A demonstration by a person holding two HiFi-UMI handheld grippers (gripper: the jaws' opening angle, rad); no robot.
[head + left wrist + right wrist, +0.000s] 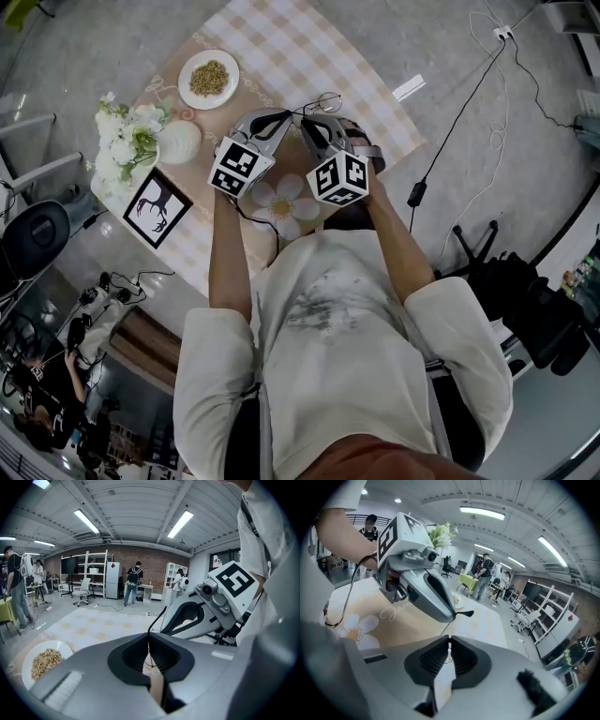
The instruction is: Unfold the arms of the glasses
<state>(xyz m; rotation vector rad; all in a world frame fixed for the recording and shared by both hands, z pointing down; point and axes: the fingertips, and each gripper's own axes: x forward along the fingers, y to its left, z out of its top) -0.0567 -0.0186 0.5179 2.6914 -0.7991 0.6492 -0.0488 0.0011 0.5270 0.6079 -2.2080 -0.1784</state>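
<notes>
Left claw [149, 637] and right claw [448, 642] each pinching glasses [327, 97] wire, whole frame seen only overhead

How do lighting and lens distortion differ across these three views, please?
Head view: even, soft light; fisheye bends the floor toward the edges. Left gripper view: ceiling strip lights blow out; near jaws look soft; black vignette. Right gripper view: same vignette, glaring ceiling light, bowed shelving.

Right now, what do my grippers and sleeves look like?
The left gripper and right gripper are smooth grey shells with black ribbed pads. Each carries a white cube with black square markers. A black cable runs from the left one. Sleeves: short, white.
</notes>
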